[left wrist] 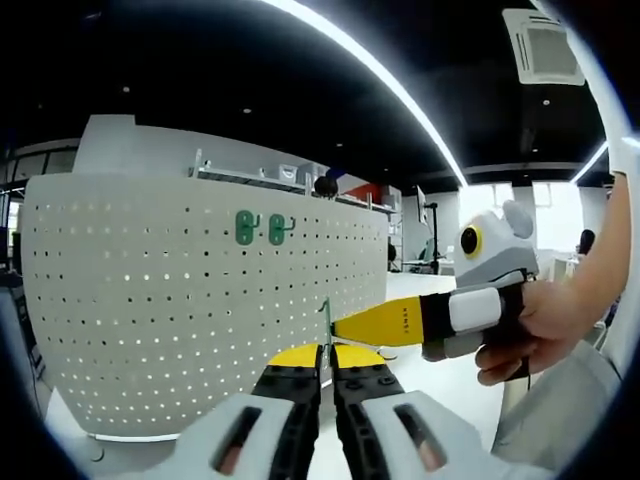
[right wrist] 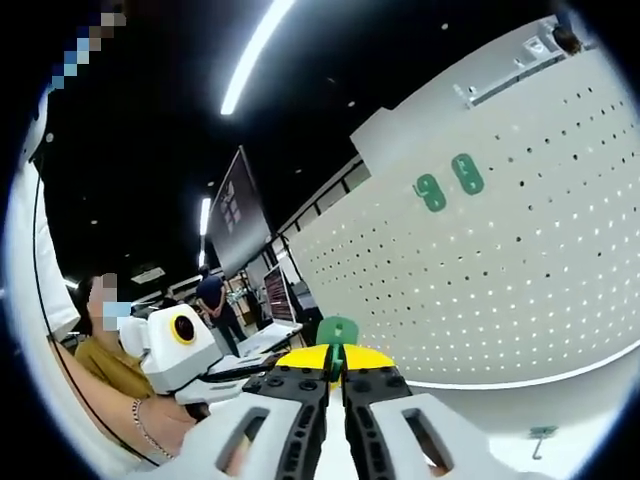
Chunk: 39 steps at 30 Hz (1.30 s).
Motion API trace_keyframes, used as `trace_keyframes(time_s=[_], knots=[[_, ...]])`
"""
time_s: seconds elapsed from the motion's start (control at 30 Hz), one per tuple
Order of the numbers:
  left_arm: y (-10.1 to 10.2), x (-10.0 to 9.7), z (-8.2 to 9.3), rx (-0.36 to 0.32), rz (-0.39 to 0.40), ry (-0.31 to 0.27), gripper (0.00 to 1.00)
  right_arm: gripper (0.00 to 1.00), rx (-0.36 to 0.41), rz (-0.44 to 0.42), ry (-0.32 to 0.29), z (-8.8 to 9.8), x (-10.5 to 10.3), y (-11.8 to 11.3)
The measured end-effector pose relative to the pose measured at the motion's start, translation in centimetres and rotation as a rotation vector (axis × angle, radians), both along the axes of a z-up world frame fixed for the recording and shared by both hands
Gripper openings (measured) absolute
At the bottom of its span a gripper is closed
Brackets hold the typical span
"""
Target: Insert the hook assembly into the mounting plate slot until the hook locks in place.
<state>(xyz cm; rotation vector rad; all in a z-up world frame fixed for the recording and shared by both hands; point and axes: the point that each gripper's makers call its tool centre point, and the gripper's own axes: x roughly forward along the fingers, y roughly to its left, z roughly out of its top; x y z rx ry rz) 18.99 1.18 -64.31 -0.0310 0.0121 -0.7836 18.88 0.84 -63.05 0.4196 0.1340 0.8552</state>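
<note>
A white pegboard (left wrist: 150, 300) stands upright ahead, and it rises on the right of the right gripper view (right wrist: 520, 270). Two green hooks (left wrist: 262, 228) are mounted side by side near its top (right wrist: 448, 182). A small green hook piece (left wrist: 325, 312) stands edge-on between my left gripper's (left wrist: 325, 350) shut yellow tips. My right gripper (left wrist: 336, 326) comes in from the right, held by a hand, its tip against the same piece. In the right gripper view my right gripper (right wrist: 337, 358) is shut on the green hook piece (right wrist: 337, 330), with the left gripper (right wrist: 262, 366) reaching in from the left.
A white tabletop (right wrist: 560, 400) runs under the pegboard. Another small green hook (right wrist: 540, 434) lies on it at the lower right. A seated person (right wrist: 110, 370) is behind the left gripper. Desks and monitors (right wrist: 275, 295) fill the room behind.
</note>
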Motion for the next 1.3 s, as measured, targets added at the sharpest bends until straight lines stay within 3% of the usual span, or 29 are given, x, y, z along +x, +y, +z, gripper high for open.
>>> trace_keyframes(time_s=[0.17, 0.37, 0.5, 0.67, 0.77, 1.07, 1.13, 1.23, 1.3], knots=[[-0.2, -0.3, 0.0, 0.022, -0.014, -0.015, 0.05, 0.01, -0.005, 0.005, -0.010, 0.2, -0.1, 0.0], [-1.1, -0.6, -0.2, 0.051, -0.035, -0.024, 0.21, 0.01, -0.003, 0.010, -0.008, 0.3, -0.3, 0.1], [-1.2, -0.5, -0.4, 0.046, -0.029, -0.003, 0.43, 0.01, -0.006, 0.017, -0.008, 0.3, -0.4, 0.2], [-1.1, -0.2, -1.0, 0.054, -0.020, 0.025, 0.60, 0.01, -0.002, 0.021, -0.001, 0.3, -0.3, 0.2], [-1.3, -0.1, -1.3, 0.045, -0.027, 0.051, 0.76, 0.01, -0.005, 0.022, 0.003, 0.1, -0.3, 0.2], [-1.2, 0.0, -1.8, 0.062, -0.025, 0.061, 0.77, 0.01, -0.015, 0.013, -0.002, 0.3, -0.3, 0.1], [-1.2, 0.0, -1.8, 0.060, -0.022, 0.065, 0.76, 0.01, -0.080, -0.001, -0.055, 0.5, -0.1, -0.1], [-1.0, 0.1, -1.9, 0.056, -0.016, 0.069, 0.76, 0.01, -0.318, -0.074, -0.185, 0.2, 0.4, -0.9], [-1.0, 0.1, -2.0, 0.056, -0.015, 0.073, 0.76, 0.01, -0.393, -0.089, -0.231, 0.2, 0.4, -0.9]])
